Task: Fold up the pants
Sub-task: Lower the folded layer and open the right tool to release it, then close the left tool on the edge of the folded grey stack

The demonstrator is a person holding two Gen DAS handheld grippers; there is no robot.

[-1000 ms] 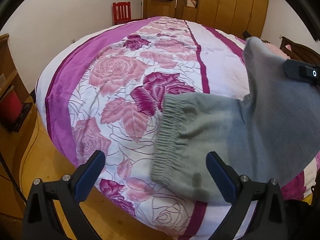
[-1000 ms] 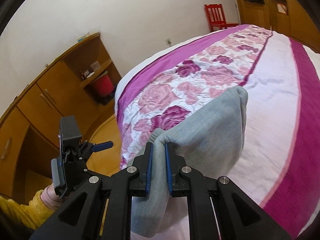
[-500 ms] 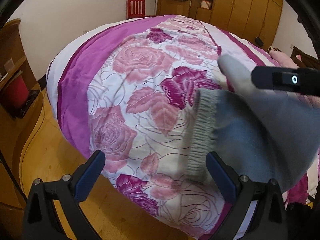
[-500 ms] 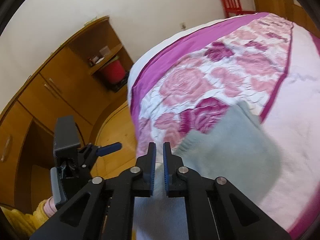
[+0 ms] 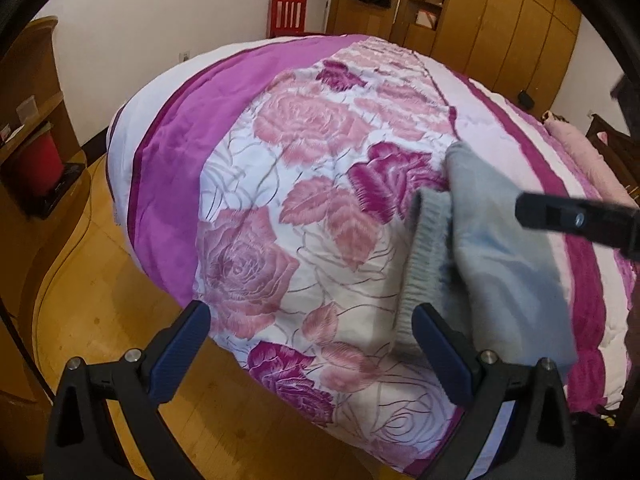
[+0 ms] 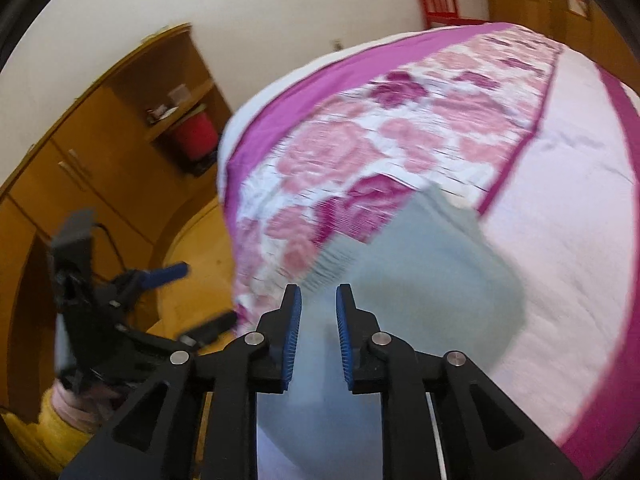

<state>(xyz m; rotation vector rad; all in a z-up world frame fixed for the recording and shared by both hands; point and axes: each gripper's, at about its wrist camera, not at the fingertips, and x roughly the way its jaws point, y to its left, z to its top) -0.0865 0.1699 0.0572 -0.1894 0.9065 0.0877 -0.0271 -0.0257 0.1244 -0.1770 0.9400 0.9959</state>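
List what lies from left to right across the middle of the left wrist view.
Wooden shelf unit → red bin → wooden floor → purple band of the bedspread → rose-patterned panel → grey pants → black body of the right tongs.

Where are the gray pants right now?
The gray pants lie folded on the flowery bedspread, near the bed's front edge. In the left wrist view they are at the right; the right gripper is just above them.
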